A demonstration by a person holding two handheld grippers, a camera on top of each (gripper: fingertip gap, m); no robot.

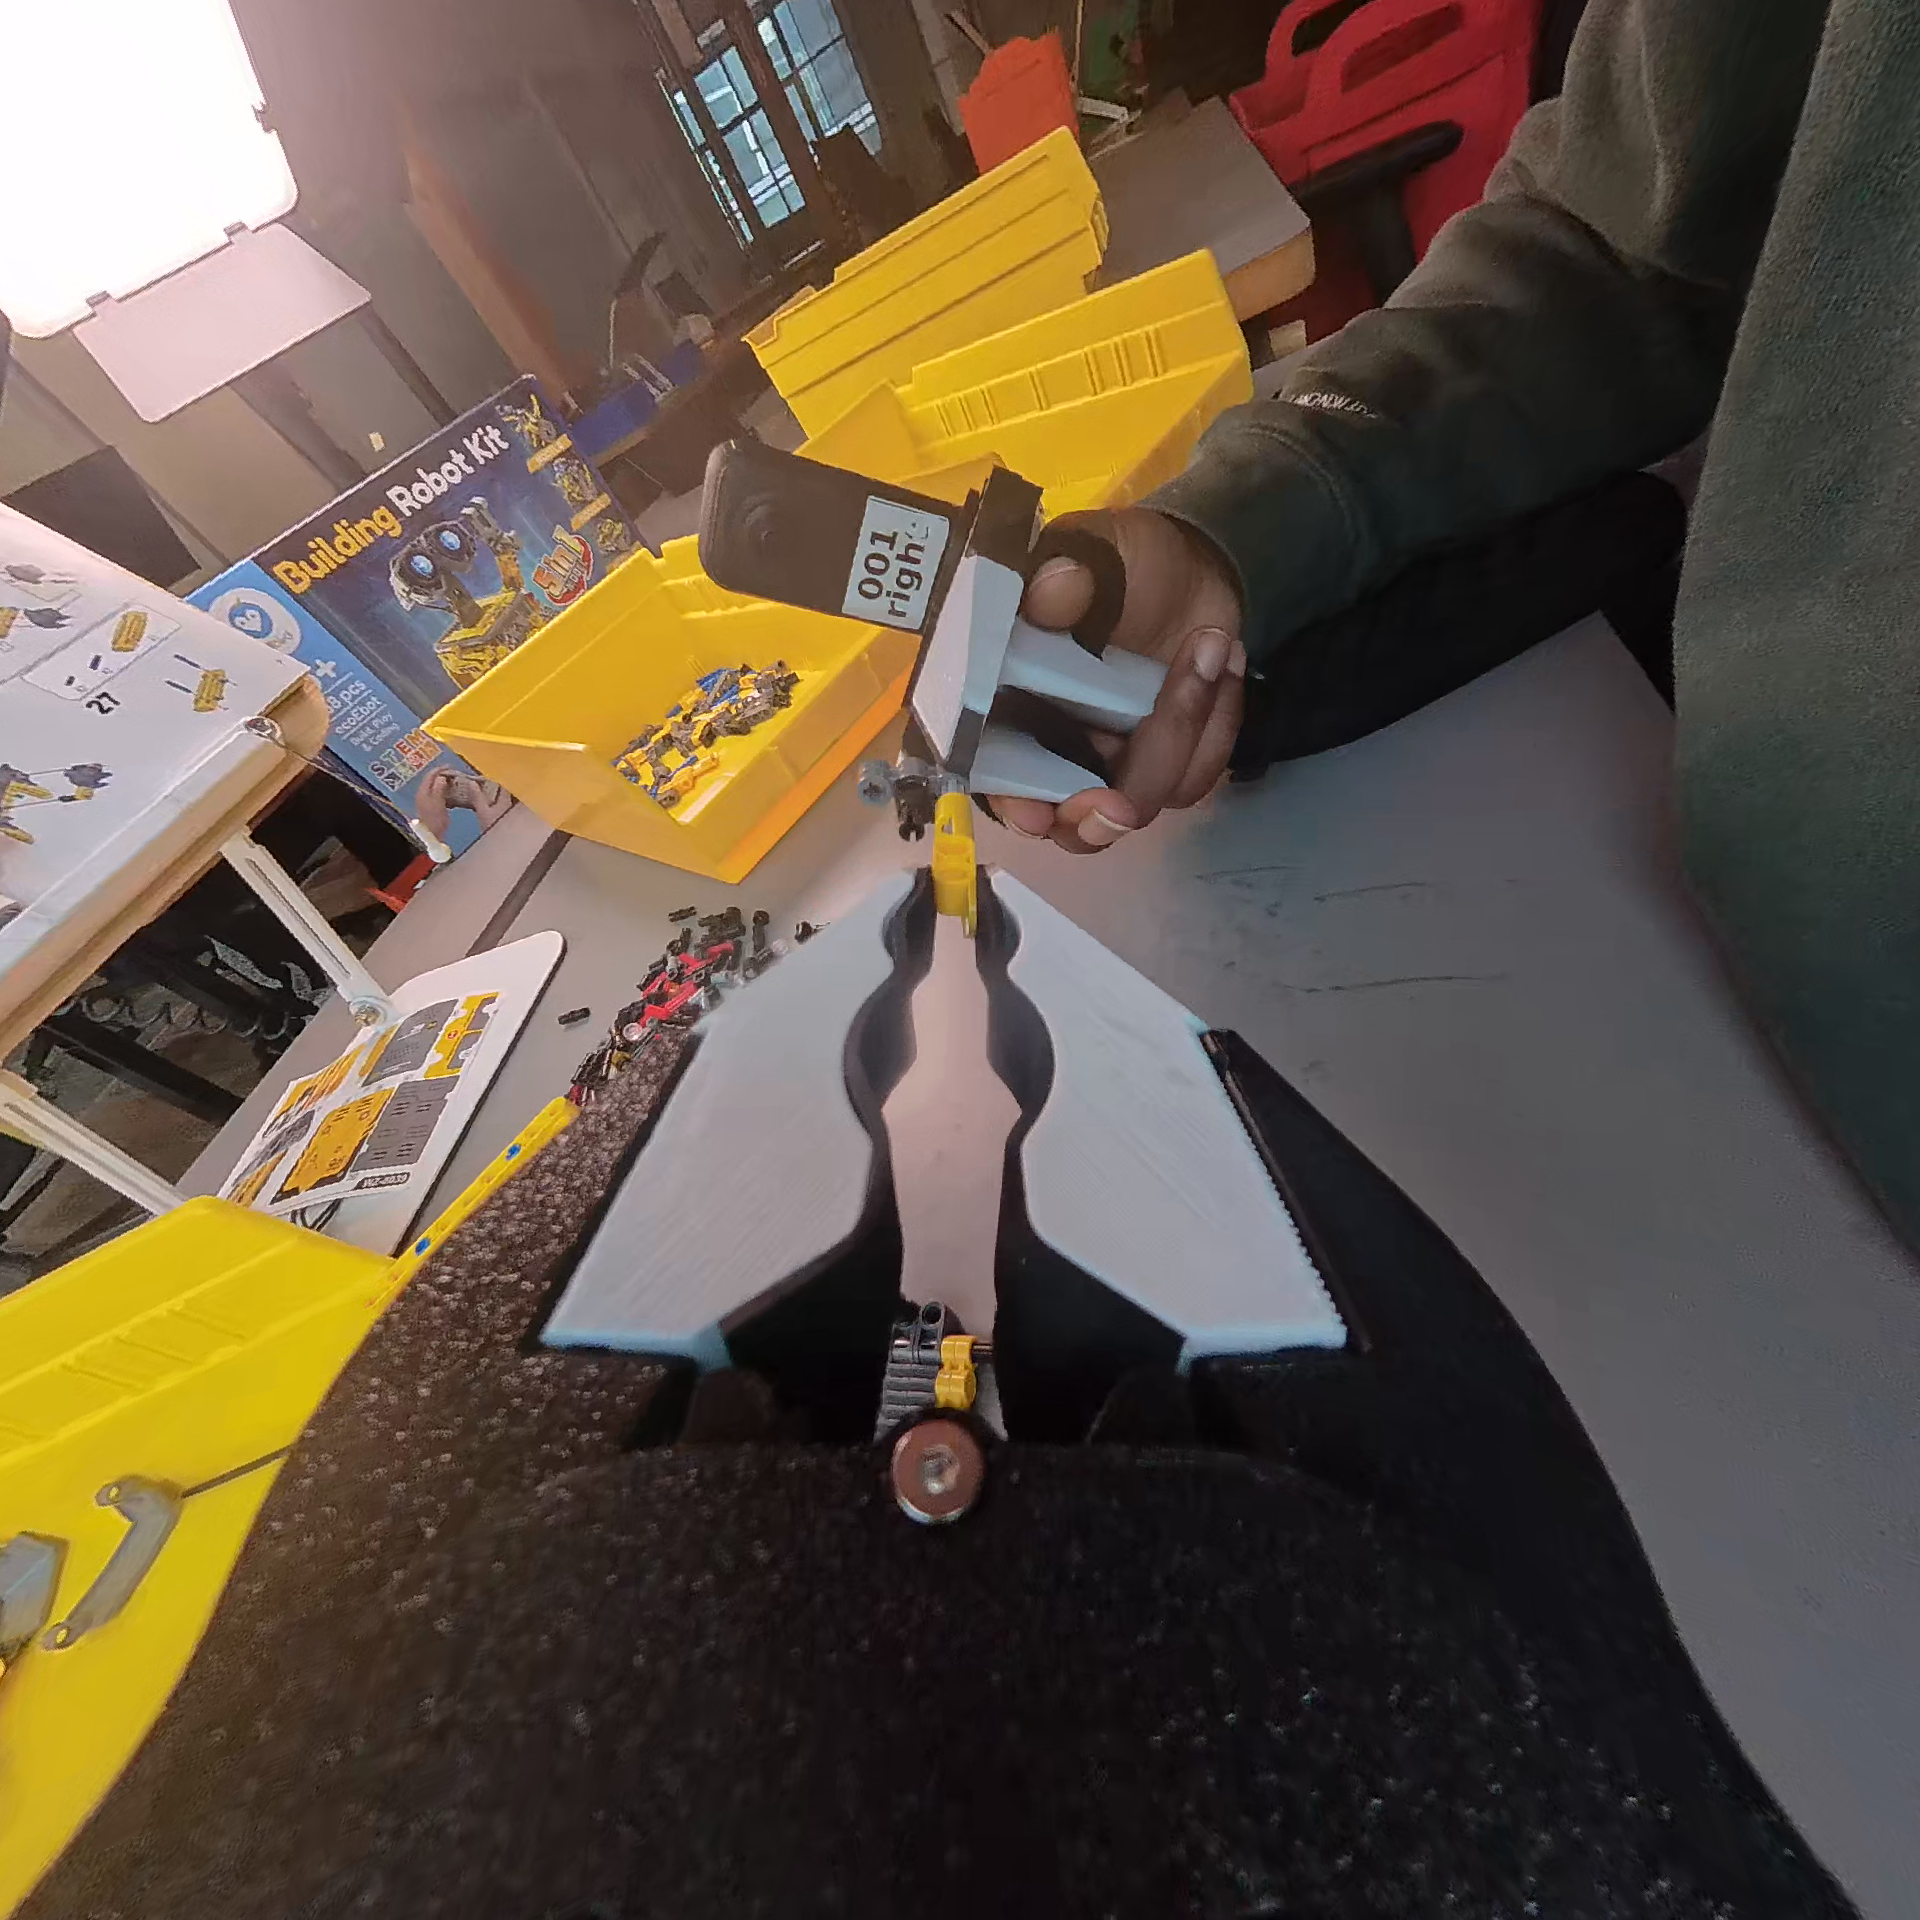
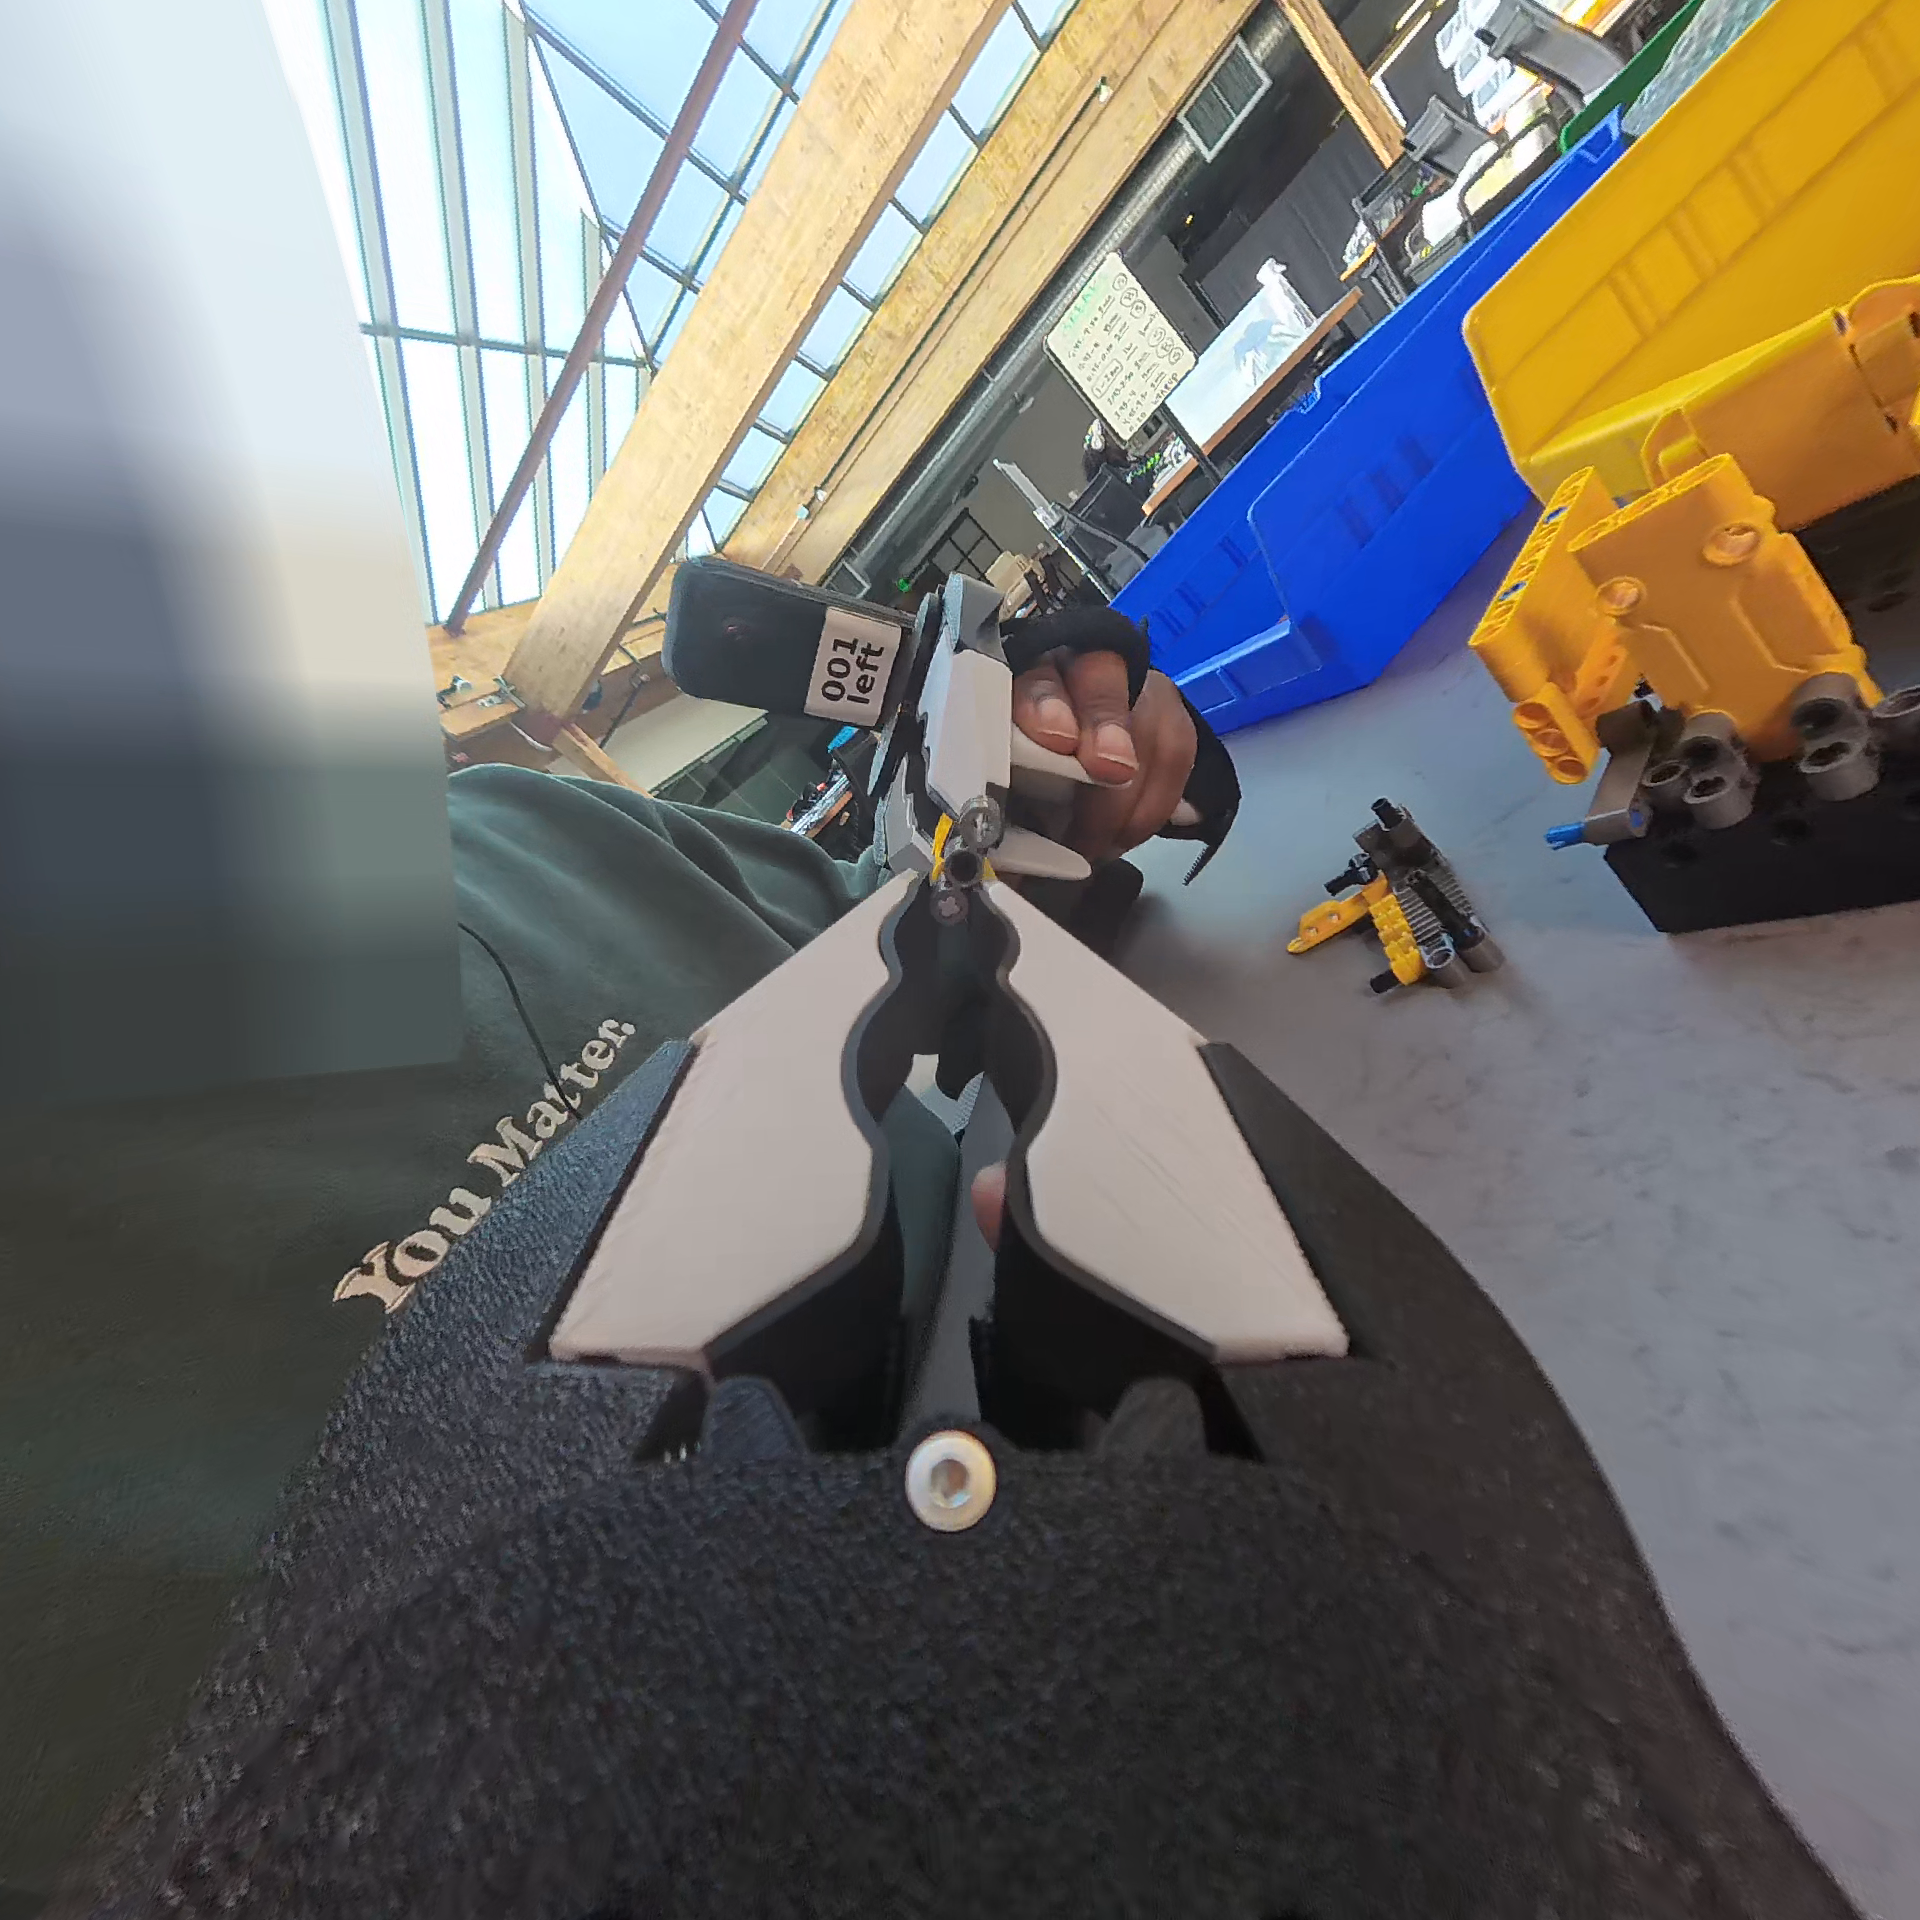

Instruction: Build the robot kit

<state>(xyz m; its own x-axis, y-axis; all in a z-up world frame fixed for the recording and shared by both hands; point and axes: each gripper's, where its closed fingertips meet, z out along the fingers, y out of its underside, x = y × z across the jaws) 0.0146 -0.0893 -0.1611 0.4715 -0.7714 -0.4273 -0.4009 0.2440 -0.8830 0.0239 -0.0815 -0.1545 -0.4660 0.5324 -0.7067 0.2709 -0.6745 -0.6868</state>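
- Two grippers tip to tip above grey table (image 1: pixel 1455 1039), both clenched.
- Left gripper (image 1: pixel 954 891) pinching yellow beam piece (image 1: pixel 952 868) at fingertips.
- Right gripper (image 2: pixel 951 894) clamped on grey pin piece (image 2: pixel 961 868), joined to yellow beam.
- Loose small parts (image 1: pixel 707 977) just left on table.
- Yellow bin (image 1: pixel 665 717) with parts beyond; kit box (image 1: pixel 436 561) behind.
- Partly built yellow model (image 2: pixel 1704 644) and small sub-assembly (image 2: pixel 1403 904) off right.

Glossy plastic yellow bin (image 1: pixel 582 769); matt grey table (image 1: pixel 1455 1039); ridged pale fingers (image 1: pixel 790 1122).
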